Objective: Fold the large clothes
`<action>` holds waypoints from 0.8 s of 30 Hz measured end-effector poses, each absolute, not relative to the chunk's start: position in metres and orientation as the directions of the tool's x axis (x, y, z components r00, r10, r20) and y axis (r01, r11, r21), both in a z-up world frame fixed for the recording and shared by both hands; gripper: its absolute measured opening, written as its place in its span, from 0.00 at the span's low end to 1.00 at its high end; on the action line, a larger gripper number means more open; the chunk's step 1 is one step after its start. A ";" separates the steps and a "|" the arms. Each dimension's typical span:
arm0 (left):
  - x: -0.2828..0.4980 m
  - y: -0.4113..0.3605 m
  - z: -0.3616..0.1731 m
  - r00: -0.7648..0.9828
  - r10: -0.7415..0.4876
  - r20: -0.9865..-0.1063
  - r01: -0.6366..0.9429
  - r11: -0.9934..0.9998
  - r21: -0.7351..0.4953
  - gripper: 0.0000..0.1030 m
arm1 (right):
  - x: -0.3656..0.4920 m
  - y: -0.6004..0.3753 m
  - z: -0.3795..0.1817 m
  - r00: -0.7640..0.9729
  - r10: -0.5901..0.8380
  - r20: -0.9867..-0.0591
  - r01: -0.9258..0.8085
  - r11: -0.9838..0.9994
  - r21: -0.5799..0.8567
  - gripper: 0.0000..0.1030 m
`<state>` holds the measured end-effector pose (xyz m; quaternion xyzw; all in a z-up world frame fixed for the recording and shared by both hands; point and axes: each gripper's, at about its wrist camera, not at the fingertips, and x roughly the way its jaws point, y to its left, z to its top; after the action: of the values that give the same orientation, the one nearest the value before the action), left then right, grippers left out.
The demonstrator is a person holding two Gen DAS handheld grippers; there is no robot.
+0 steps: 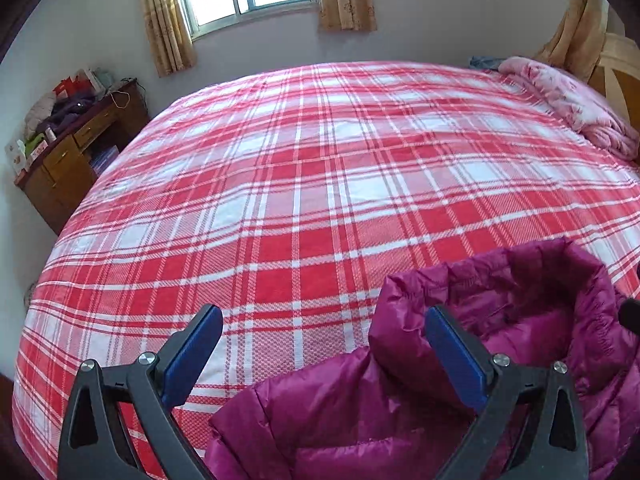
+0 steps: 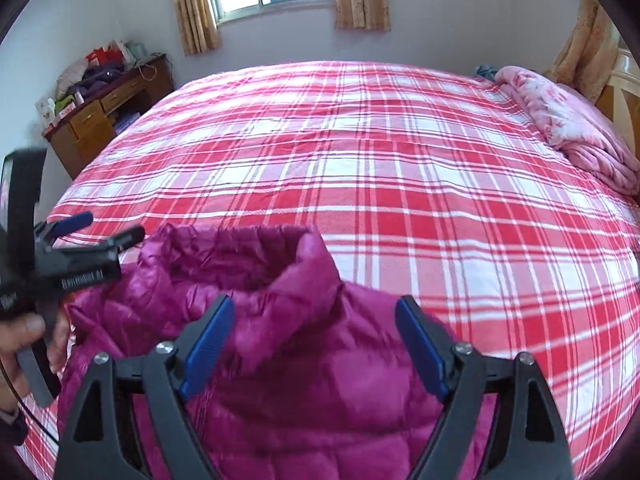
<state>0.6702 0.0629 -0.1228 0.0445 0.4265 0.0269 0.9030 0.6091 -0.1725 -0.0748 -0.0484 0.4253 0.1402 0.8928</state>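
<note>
Magenta quilted down jacket [image 2: 280, 360], puffy and slippery-looking, is lying at the near edge of the bed [image 1: 320, 160], collar standing up and pointing toward the far wall, body running out of view below both cameras. Going left to right: a wooden desk [image 1: 76, 152] heaped with clutter is standing against the far-left wall; the left gripper [image 1: 324, 352] is hovering with its blue pads [image 1: 192, 356] spread wide, nothing pressed between them, one pad over the bare red-and-white plaid cover and the other over the jacket's left shoulder by the collar; the person's hand [image 2: 24, 344] is showing around its handle in the right wrist view. The right gripper [image 2: 316, 340] is likewise standing wide open above the jacket's right shoulder, its pads clear of the fabric, gripping nothing. A pink floral quilt [image 1: 580, 108] is sitting bunched at the far-right corner, well apart from the work. Judged step: both tools are appearing to be between grips, choosing the next hold. Doing it well is probably meaning pinching through the full padded thickness at matching points on each side, such as a shoulder seam or a side hem, rather than only the shiny outer shell, which is likely sliding free; lifting both sides evenly; and pressing the trapped air out so the fold is staying flat instead of springing back open.
</note>
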 end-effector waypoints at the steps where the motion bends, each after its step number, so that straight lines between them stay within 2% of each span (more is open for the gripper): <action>1: 0.669 0.065 -0.131 0.621 0.077 -0.780 -0.004 0.995 0.095 0.98 | 0.618 -0.167 -0.080 0.593 0.174 -0.786 -0.293 0.956 -0.009 0.82; 2: 0.664 0.066 -0.137 0.611 0.072 -0.788 0.001 0.996 0.092 0.98 | 0.624 -0.163 -0.085 0.596 0.142 -0.790 -0.289 0.956 -0.047 0.74; 3: 0.660 0.068 -0.143 0.602 0.072 -0.795 0.006 0.995 0.095 0.98 | 0.628 -0.161 -0.089 0.597 0.121 -0.793 -0.292 0.954 -0.074 0.55; 4: 0.654 0.071 -0.149 0.594 0.074 -0.801 0.011 0.995 0.100 0.98 | 0.631 -0.159 -0.094 0.587 0.101 -0.803 -0.300 0.949 -0.100 0.40; 5: 0.649 0.072 -0.154 0.586 0.071 -0.807 0.017 0.995 0.100 0.98 | 0.633 -0.160 -0.098 0.582 0.074 -0.810 -0.298 0.946 -0.128 0.11; 10: 0.623 0.089 -0.153 0.588 0.028 -0.808 0.028 0.998 0.054 0.98 | 0.612 -0.181 -0.097 0.631 0.096 -0.770 -0.290 0.949 -0.120 0.10; 14: 0.609 0.097 -0.098 0.744 -0.056 -0.666 0.009 0.997 -0.073 0.98 | 0.596 -0.195 -0.103 0.664 0.097 -0.741 -0.288 0.948 -0.133 0.09; 16: 0.616 0.094 -0.076 0.793 -0.050 -0.607 -0.008 0.996 -0.093 0.98 | 0.593 -0.198 -0.111 0.670 0.093 -0.736 -0.289 0.947 -0.144 0.09; 18: 0.635 0.089 -0.069 0.795 -0.016 -0.606 -0.037 0.997 -0.075 0.98 | 0.587 -0.198 -0.116 0.682 0.087 -0.726 -0.293 0.942 -0.163 0.09; 21: 0.667 0.075 -0.089 0.737 0.043 -0.674 -0.063 0.998 -0.005 0.98 | 0.586 -0.199 -0.122 0.677 0.080 -0.731 -0.295 0.940 -0.171 0.09; 24: 0.662 0.056 -0.115 0.714 0.056 -0.698 -0.010 0.998 0.070 0.98 | 0.586 -0.203 -0.124 0.660 0.102 -0.744 -0.306 0.941 -0.143 0.09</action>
<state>0.6620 0.0557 -0.1148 0.0305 0.3780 0.0177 0.9251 0.5864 -0.2029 -0.1237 -0.1289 0.3962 0.1131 0.9020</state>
